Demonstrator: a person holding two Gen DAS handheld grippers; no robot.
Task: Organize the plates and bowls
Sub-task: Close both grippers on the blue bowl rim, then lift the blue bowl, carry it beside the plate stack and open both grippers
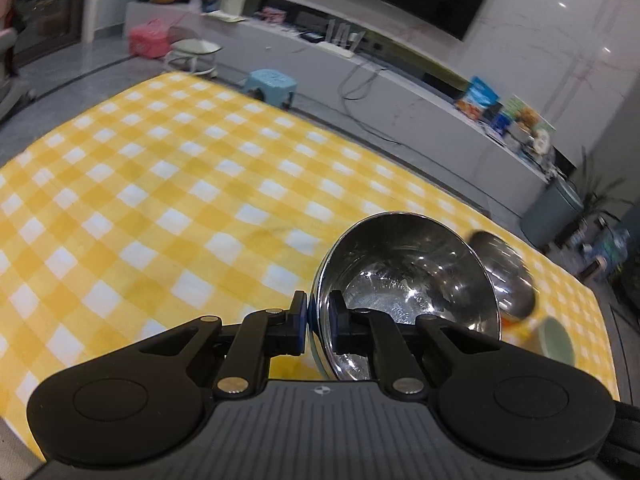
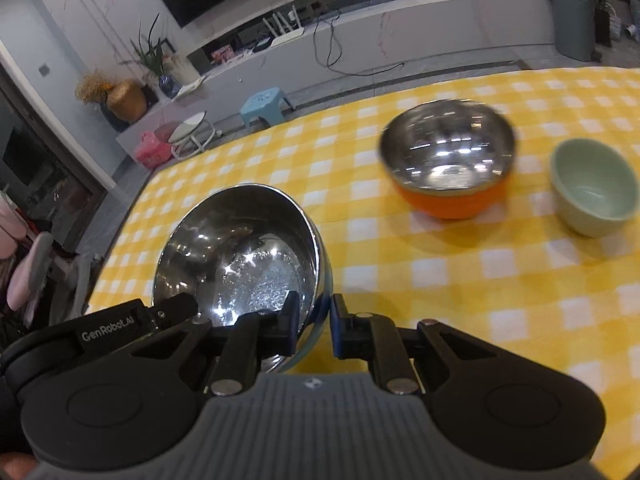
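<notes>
My left gripper is shut on the rim of a steel bowl and holds it tilted above the yellow checked tablecloth. My right gripper is shut on the other side of the same steel bowl's rim, one finger inside and one outside. The left gripper's body shows at the bowl's left in the right wrist view. An orange bowl with a steel inside stands on the cloth to the right, also blurred in the left wrist view. A pale green bowl stands right of it and also shows in the left wrist view.
The table's far edge faces a blue stool, a round white side table and a long TV console with cables. A grey bin stands at the far right. The table's left edge drops to the floor.
</notes>
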